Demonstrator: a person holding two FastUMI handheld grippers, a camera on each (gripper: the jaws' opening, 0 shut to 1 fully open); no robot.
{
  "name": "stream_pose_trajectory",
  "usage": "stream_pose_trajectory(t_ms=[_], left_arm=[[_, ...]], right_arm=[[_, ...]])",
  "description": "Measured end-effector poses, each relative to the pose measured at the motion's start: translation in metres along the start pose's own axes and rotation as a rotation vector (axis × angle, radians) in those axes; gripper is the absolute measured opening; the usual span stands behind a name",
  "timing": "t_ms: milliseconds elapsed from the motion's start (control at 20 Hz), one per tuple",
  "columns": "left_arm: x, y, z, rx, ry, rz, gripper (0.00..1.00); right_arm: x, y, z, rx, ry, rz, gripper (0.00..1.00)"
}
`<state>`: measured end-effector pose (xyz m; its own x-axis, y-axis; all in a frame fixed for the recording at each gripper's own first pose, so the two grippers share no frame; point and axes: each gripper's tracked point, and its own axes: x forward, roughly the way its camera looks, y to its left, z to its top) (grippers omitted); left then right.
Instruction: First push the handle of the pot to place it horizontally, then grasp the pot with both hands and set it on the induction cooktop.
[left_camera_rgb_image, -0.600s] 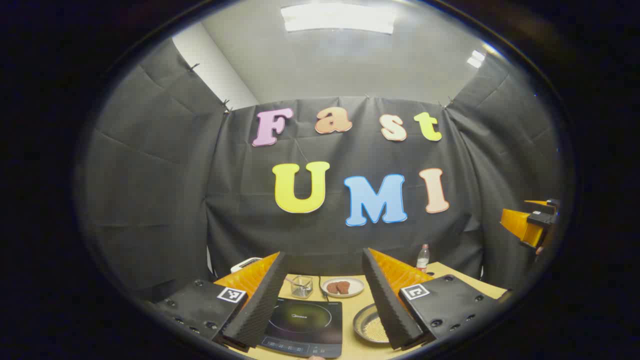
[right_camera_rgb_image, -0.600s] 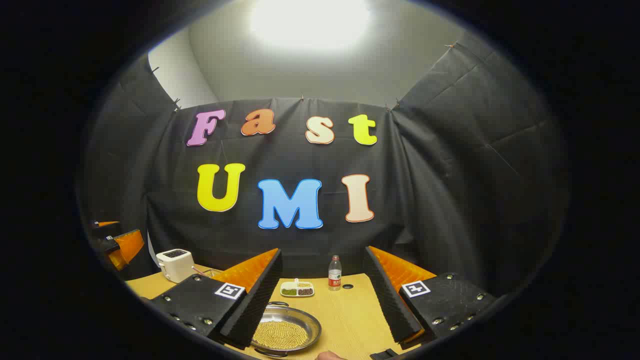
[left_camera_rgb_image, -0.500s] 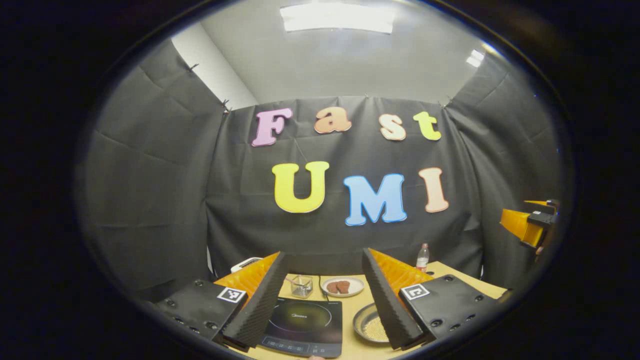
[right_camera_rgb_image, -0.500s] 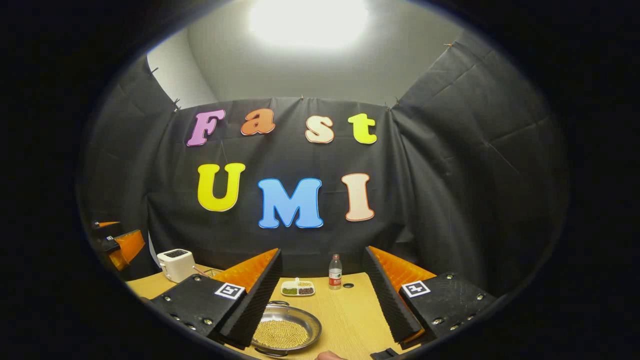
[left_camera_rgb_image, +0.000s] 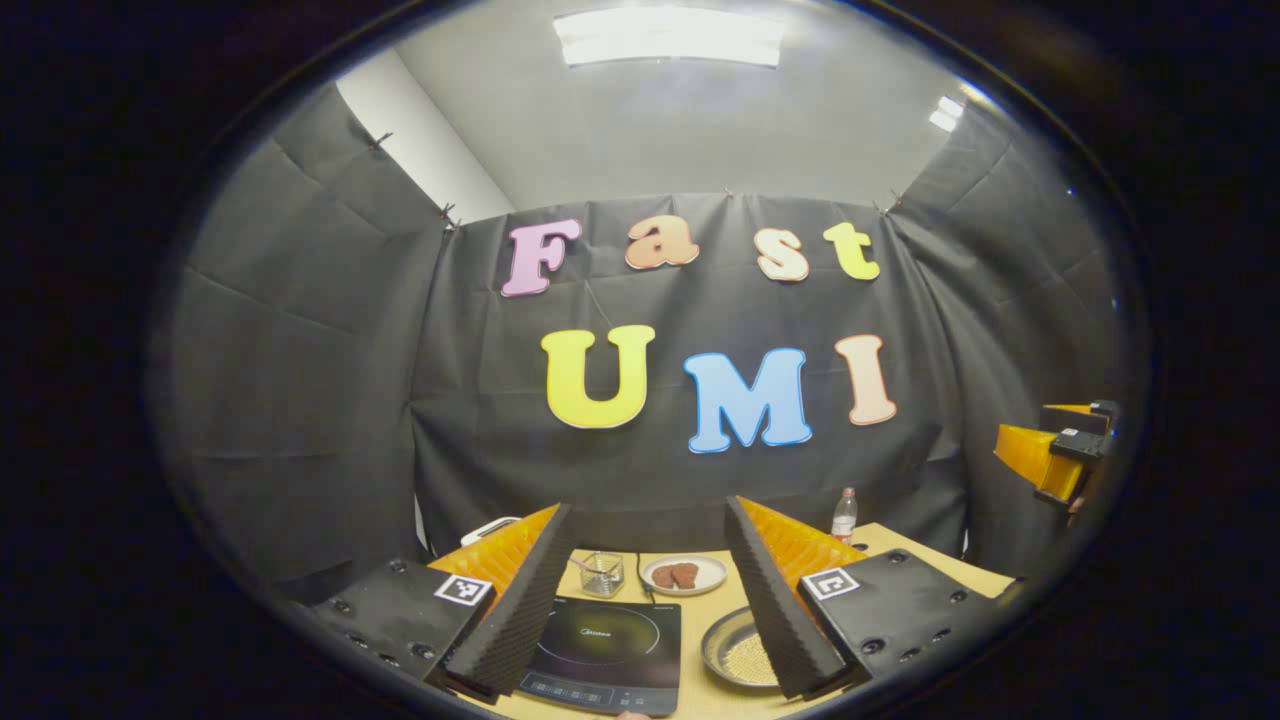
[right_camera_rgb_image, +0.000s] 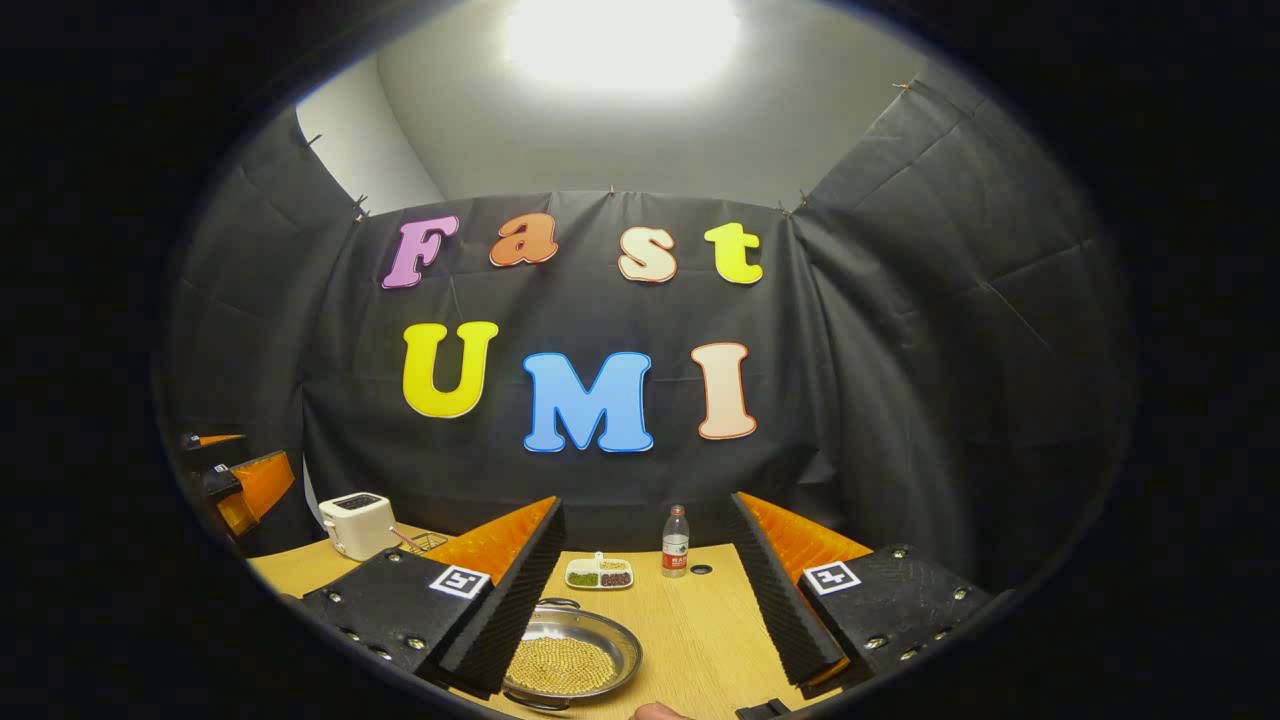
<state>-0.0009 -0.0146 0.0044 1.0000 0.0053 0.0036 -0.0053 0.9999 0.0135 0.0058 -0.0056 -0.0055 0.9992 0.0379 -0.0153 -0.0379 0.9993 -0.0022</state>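
Two grippers hang parted and empty above the table's near edge. The pot (right_camera_rgb_image: 572, 660), a shallow steel pan of pale grains, sits just beside the induction cooktop (left_camera_rgb_image: 605, 655), below the right gripper (right_camera_rgb_image: 648, 600), which looks nearer than the left gripper (left_camera_rgb_image: 640, 600); handle loops appear fore and aft.
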Motion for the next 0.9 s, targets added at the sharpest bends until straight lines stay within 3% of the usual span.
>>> stream_pose_trajectory(t_ms=[550,650,700,800,850,900], left_arm=[[0.002,-0.012,0.002,0.013,-0.001,0.010,0.98],[0.001,-0.014,0.003,0.017,-0.003,0.012,0.97],[0.001,-0.015,0.003,0.018,-0.004,0.013,0.96],[0.002,-0.015,0.003,0.023,-0.004,0.016,0.95],[0.002,-0.016,0.004,0.023,-0.005,0.019,0.95],[0.001,-0.018,0.005,0.022,-0.005,0.019,0.94]], right_arm=[[0.009,-0.002,-0.013,-0.007,0.036,0.044,1.00],[0.009,-0.002,-0.015,-0.008,0.042,0.053,0.84],[0.011,-0.005,-0.019,-0.009,0.046,0.042,0.82],[0.012,-0.008,-0.018,-0.006,0.050,0.037,0.53],[0.013,-0.005,-0.019,-0.005,0.056,0.049,0.45],[0.013,-0.002,-0.021,-0.005,0.062,0.061,0.45]])
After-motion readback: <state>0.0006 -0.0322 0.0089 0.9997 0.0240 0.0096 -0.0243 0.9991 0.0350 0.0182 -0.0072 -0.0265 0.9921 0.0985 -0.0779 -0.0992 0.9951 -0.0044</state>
